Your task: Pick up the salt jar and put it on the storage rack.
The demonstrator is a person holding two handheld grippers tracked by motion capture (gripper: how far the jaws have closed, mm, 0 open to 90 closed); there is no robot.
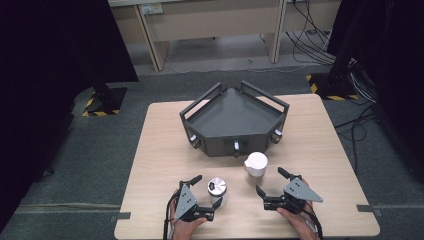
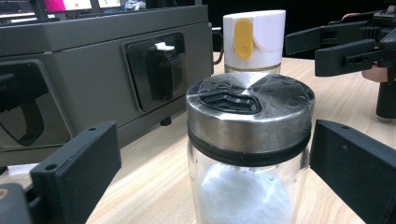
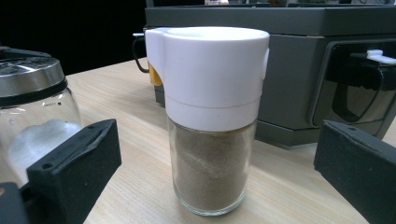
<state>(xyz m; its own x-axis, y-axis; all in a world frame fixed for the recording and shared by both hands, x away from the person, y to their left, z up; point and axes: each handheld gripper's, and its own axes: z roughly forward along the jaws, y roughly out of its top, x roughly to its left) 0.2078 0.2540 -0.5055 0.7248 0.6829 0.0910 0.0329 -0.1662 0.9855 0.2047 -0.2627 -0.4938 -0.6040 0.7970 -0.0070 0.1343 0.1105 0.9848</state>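
On the light wooden table (image 1: pixel 160 145) two shakers stand upright near the person's edge, each framed by a hand-held gripper. The left gripper (image 1: pixel 206 191) lies at about seven o'clock on the tabletop, its jaws spread wide around the glass salt shaker (image 1: pixel 217 190), one jaw on either side with a clear gap showing; in the left gripper view the salt shaker (image 2: pixel 250 154) sits right between those black jaws, its steel lid taped over and white grains filling the lower glass, and nothing is gripped. The right gripper (image 1: pixel 270 182) rests at about five o'clock, jaws equally wide apart, pointing toward the white-capped pepper shaker (image 1: pixel 255 165), which stands just ahead of the jaw tips, slightly toward twelve o'clock from them. In the right gripper view that pepper shaker (image 3: pixel 211 116) stands centred between the jaws without touching either, brown powder visible under its white cap, with the salt shaker (image 3: pixel 32 126) off at nine o'clock. The two shakers are near each other but apart. Beyond them, toward twelve o'clock, sits a dark grey angular tray (image 1: pixel 200 131) with raised rails and small knobs on its front faces.
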